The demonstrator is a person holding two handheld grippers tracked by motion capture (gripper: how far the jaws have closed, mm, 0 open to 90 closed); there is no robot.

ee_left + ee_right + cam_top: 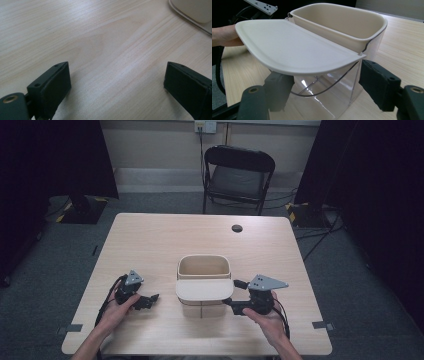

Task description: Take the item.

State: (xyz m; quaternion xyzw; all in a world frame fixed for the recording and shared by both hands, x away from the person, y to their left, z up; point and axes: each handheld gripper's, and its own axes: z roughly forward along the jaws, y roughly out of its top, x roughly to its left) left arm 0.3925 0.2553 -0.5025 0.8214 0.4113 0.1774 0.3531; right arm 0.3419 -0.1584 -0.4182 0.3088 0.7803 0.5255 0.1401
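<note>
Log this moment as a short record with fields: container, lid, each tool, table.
container: clear bin with a beige insert, mid-table
lid: beige lid, swung out level over the near side, hinged at the rim
right tool: right tool at the bin's right side, jaws open, one on each side of the bin's corner under the lid
left tool: left tool, left of the bin, jaws open, nothing between them
table: wooden table

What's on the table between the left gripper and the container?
Nothing: in the high view, bare wooden table separates the left gripper from the container. The left gripper view shows the same bare wood.
</note>
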